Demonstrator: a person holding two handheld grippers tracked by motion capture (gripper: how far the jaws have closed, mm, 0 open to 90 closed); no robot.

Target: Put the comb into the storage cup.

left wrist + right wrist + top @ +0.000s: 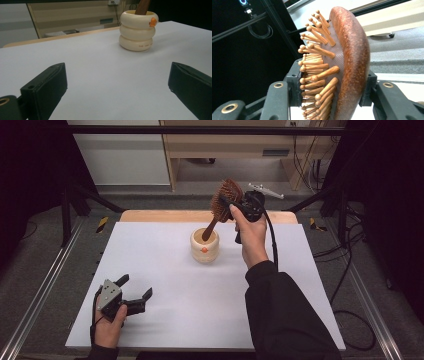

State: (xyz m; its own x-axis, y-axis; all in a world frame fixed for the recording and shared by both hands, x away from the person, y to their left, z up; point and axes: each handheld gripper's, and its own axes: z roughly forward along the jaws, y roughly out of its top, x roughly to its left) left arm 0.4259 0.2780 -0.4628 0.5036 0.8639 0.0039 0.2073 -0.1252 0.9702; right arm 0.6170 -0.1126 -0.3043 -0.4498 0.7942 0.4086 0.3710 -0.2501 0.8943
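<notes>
Wooden hairbrush (226,200) clamped in right gripper (239,206) jaws, handle seemingly inside cup (204,247); left gripper (134,292) jaws wide, empty.

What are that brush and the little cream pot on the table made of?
The hairbrush, clamped in the right hand-held gripper, looks like polished reddish-brown wood with paler wooden pins; grain speckles show. The cream pot, three stacked rings with an orange dot, looks smooth and matte, perhaps ceramic or plastic.

Bright, even overhead light on the white table (165,285), soft shadows, dark surroundings, and the close hairbrush (347,62) slightly soft, with mild blur in the far background.
</notes>
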